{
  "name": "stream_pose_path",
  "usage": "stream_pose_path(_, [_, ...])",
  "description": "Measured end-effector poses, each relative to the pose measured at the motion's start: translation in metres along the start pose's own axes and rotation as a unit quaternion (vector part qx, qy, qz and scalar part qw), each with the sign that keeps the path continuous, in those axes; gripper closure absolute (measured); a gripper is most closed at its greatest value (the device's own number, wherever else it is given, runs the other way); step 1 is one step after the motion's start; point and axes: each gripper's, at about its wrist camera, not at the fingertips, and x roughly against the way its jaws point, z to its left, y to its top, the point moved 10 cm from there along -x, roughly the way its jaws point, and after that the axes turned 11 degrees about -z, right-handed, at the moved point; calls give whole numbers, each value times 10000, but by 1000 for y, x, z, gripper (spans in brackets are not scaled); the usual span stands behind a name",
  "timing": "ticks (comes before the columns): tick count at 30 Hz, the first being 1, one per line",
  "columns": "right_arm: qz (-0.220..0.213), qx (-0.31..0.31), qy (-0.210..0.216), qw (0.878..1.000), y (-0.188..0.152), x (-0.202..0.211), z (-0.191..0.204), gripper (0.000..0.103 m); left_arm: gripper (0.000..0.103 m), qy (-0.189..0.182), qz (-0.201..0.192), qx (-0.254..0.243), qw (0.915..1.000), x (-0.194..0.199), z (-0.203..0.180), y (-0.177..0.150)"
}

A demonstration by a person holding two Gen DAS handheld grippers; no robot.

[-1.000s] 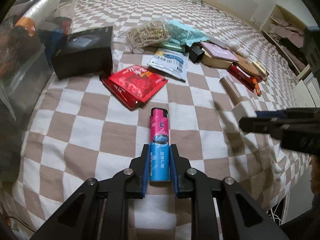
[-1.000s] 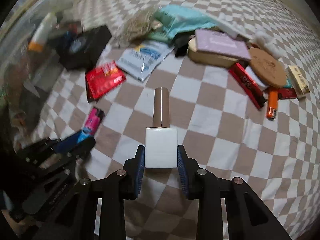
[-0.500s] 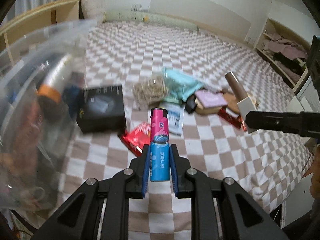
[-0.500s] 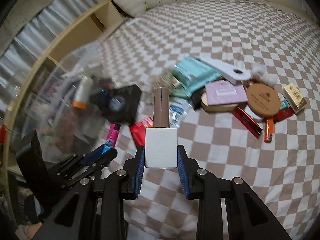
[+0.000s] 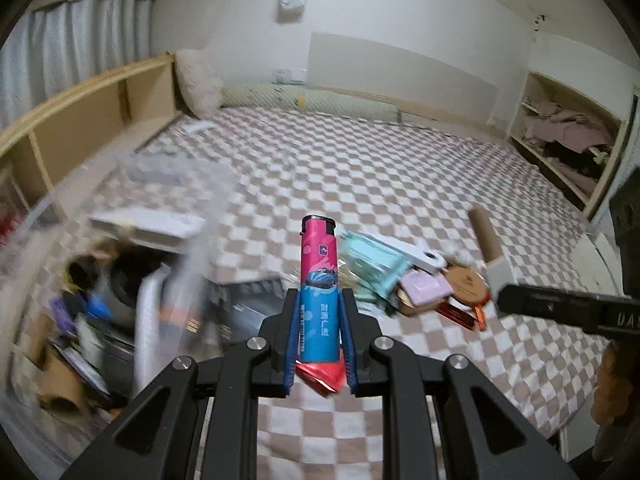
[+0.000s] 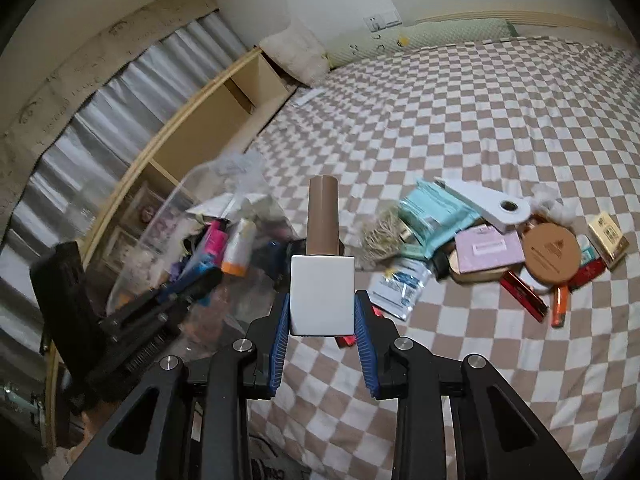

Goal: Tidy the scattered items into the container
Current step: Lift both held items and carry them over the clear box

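My left gripper (image 5: pixel 319 320) is shut on a pink and blue lighter (image 5: pixel 318 280), held up above the checked bed. My right gripper (image 6: pixel 322 312) is shut on a white square bottle with a brown cap (image 6: pixel 322 288), also lifted off the bed. The clear plastic container (image 6: pixel 188 224) stands at the left edge of the bed, holding several items. In the right wrist view the left gripper (image 6: pixel 200 276) with the lighter (image 6: pixel 214 240) hangs by the container. In the left wrist view the right gripper (image 5: pixel 516 300) with its bottle (image 5: pixel 498 272) shows at the right.
Scattered items lie in a heap on the bed: a teal pouch (image 6: pixel 430 210), a round brown lid (image 6: pixel 552 254), a lilac box (image 6: pixel 488 250), a red packet (image 5: pixel 322 376), an orange lighter (image 6: pixel 559 304), a black box (image 5: pixel 248 296). A wooden shelf (image 6: pixel 208 120) runs along the left.
Both grippers have risen well above the bed with their items still held, and both views have tipped up to show the room. The container now shows from above at the left.
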Motion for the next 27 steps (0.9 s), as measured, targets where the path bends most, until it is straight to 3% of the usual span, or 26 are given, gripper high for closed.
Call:
stream_pose_path(6, [17, -29, 106, 9999, 6, -13, 12, 71, 84, 446, -142, 170, 9988, 12, 55, 20])
stream_pose_path(14, [155, 84, 410, 9990, 3, -31, 47, 71, 84, 1245, -115, 397, 9914, 31, 141, 7])
stream_pose_path(19, [283, 241, 643, 9972, -3, -41, 76, 71, 84, 1494, 5, 602, 9869, 44, 177, -10])
stream_pose_path(27, [463, 514, 1095, 9916, -19, -53, 131, 71, 84, 1629, 131, 733, 9838, 64, 196, -35])
